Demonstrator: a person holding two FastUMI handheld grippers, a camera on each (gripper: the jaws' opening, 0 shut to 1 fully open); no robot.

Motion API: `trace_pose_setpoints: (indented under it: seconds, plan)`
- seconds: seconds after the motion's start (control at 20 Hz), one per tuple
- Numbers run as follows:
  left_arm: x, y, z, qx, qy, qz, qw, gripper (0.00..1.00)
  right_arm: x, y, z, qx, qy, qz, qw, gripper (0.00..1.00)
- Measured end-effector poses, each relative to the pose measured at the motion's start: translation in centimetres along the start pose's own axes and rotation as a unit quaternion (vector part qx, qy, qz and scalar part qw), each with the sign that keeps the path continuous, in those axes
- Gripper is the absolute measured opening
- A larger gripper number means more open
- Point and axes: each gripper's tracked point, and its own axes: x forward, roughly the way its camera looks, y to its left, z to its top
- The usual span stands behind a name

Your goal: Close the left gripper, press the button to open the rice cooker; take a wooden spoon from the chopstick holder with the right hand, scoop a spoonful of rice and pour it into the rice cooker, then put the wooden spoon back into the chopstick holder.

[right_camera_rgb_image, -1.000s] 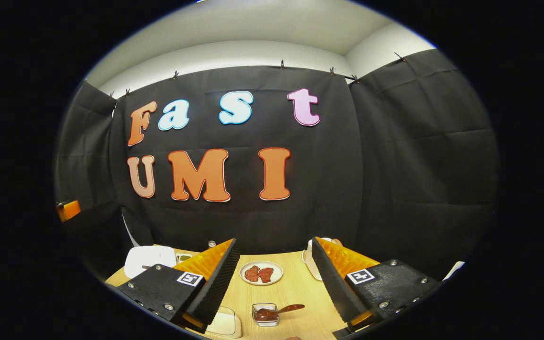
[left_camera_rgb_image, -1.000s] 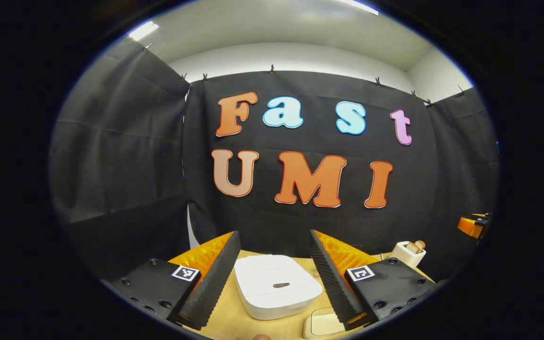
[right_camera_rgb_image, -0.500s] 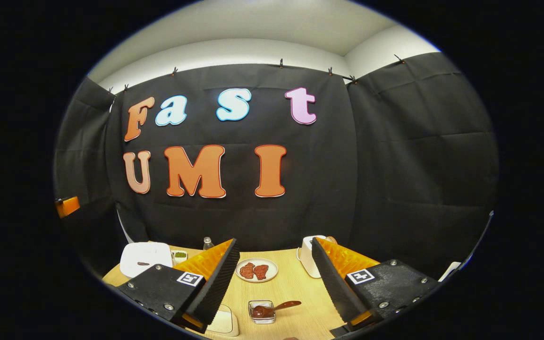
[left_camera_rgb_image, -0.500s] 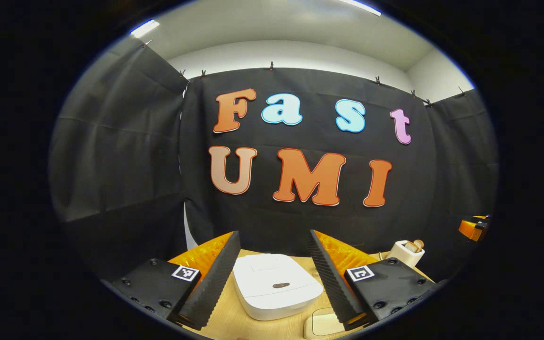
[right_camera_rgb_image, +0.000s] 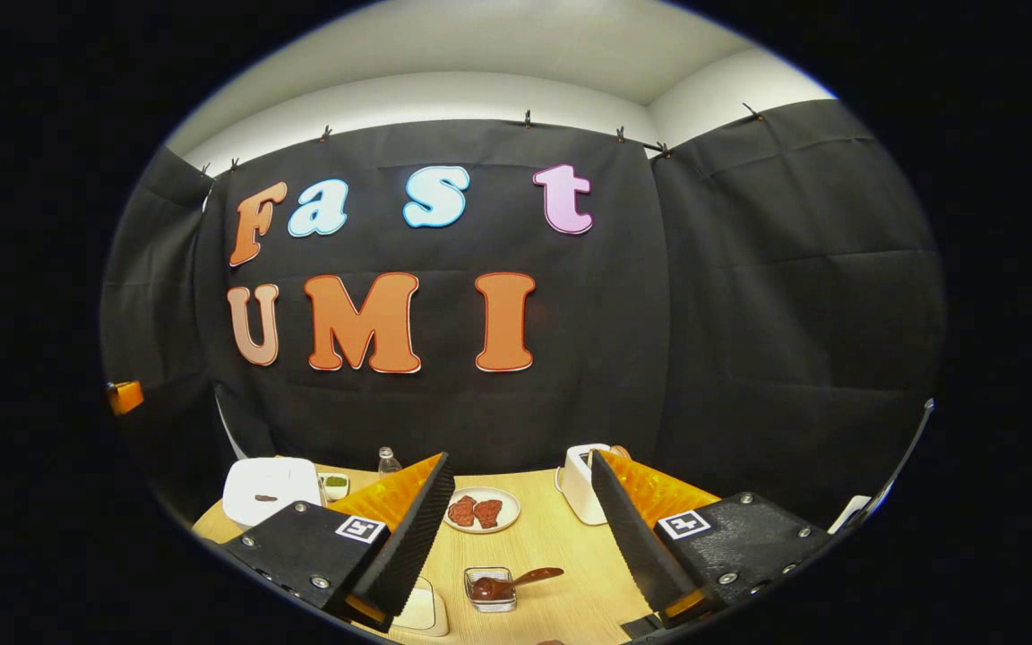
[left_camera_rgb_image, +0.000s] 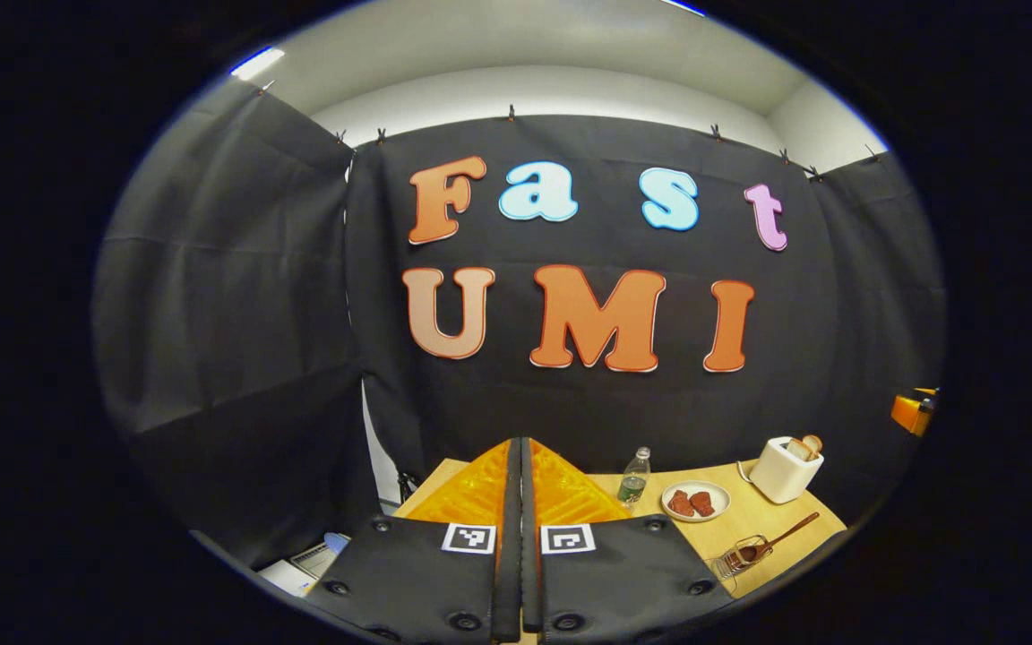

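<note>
Here the white rice cooker, lid down, sits lower left, partly cut off by the right hand-held gripper, jaws apart. The left hand-held gripper is closed on nothing.

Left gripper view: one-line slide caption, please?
Left gripper shut, empty, above the table; bottle, plate and chopstick holder to its right.

The rice cooker is partly hidden behind the right gripper's finger, as is the chopstick holder; its contents are too small to tell.
</note>
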Motion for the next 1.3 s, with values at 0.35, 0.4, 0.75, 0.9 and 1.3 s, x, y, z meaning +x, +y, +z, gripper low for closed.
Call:
trace_pose_setpoints:
  seconds: [0.35, 0.4, 0.75, 0.9, 1.3]
  plan:
    - [4.1, -3.4, -4.4, -0.005, 0.049, -0.062, 0.997, 0.04, -0.1, -1.0, -0.8, -0.002, 0.005, -0.009, 1.000, 0.95]
    - [5.2, -3.9, -5.3, -0.006, 0.056, -0.069, 0.996, 0.04, -0.1, -1.4, -0.9, -0.004, 0.007, -0.013, 1.000, 0.95]
    - [12.5, -4.5, -13.5, -0.029, 0.140, -0.068, 0.987, 0.04, 0.4, -3.6, -1.7, -0.017, 0.019, -0.040, 0.999, 0.95]
    - [14.7, -3.6, -16.9, -0.029, 0.173, -0.055, 0.983, 0.03, 0.7, -4.0, -2.3, -0.019, 0.027, -0.044, 0.998, 0.95]
    - [16.6, -2.4, -24.2, -0.025, 0.244, -0.035, 0.969, 0.04, 1.4, -4.8, -3.6, -0.017, 0.049, -0.053, 0.997, 0.95]
